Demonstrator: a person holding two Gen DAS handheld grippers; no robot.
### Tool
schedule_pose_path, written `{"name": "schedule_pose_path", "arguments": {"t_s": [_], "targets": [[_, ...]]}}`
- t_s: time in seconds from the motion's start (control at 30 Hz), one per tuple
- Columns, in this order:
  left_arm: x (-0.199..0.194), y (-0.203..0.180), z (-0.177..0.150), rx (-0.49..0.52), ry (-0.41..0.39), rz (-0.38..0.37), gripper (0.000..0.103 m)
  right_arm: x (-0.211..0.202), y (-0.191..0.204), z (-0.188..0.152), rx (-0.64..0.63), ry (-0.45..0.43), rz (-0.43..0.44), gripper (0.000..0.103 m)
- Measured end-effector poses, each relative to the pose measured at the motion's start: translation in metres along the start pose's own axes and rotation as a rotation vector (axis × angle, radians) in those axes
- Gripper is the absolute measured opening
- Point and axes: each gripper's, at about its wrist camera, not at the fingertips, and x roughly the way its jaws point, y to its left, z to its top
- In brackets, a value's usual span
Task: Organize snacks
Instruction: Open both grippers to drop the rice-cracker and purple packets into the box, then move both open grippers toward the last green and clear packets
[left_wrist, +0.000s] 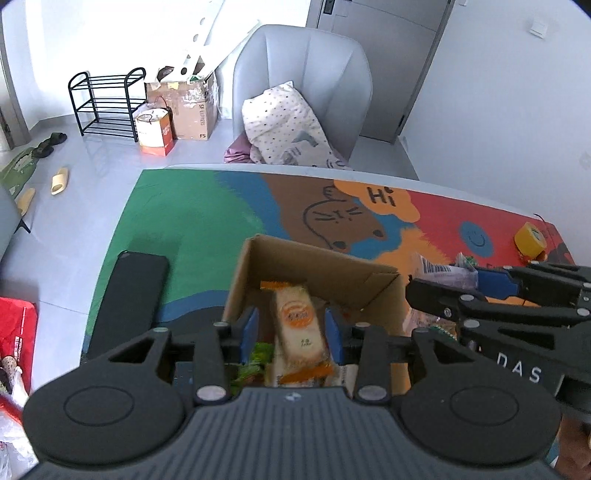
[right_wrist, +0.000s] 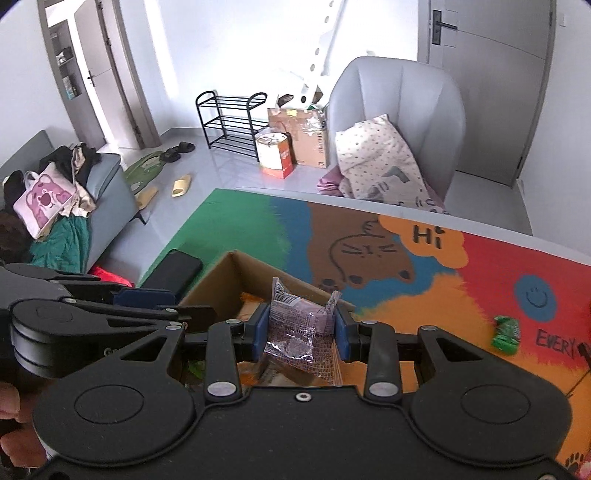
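While my left gripper (left_wrist: 291, 332) pinches a cracker pack (left_wrist: 299, 328) and my right gripper (right_wrist: 301, 332) a purple packet (right_wrist: 301, 332) over the half-filled box (right_wrist: 236, 269), one green snack (right_wrist: 506, 330) waits at 3 o'clock.

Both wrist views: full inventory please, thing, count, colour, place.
cardboard box: 1, brown, open, on mat
orange snack pack: 1, cream-orange, between left fingers above box
purple snack pack: 1, purple, clamped by right gripper at box edge
green snack pack: 1, green, loose on mat, right
tape measure: 1, yellow, mat's far right
phone: 1, black, mat's left edge
mat: 1, multicolour, on table
armchair: 1, grey, behind table
shoe rack: 1, black, floor
left gripper: black, blue pads
right gripper: black, blue pads
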Motion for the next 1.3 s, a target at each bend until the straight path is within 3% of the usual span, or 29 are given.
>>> {"name": "schedule_pose_path", "arguments": {"t_s": [0.17,0.37,0.87,1.07,1.3], "targets": [[0.001,0.008,-0.004,-0.008,0.003,0.02,0.054,0.003,0.0,0.0,0.019,0.018,-0.013,0.057],[0.0,0.006,-0.004,0.001,-0.009,0.023,0.071,0.003,-0.012,-0.007,0.064,0.041,-0.029,0.06],[0.001,-0.037,-0.006,0.057,-0.006,0.005,0.079,-0.016,-0.069,-0.035,0.212,0.086,-0.039,0.069],[0.0,-0.062,-0.007,0.089,-0.013,0.008,0.087,-0.031,-0.09,-0.045,0.246,0.061,-0.063,0.076],[0.005,-0.09,-0.011,0.109,-0.008,-0.011,0.087,-0.041,-0.124,-0.059,0.294,0.05,-0.09,0.079]]}}
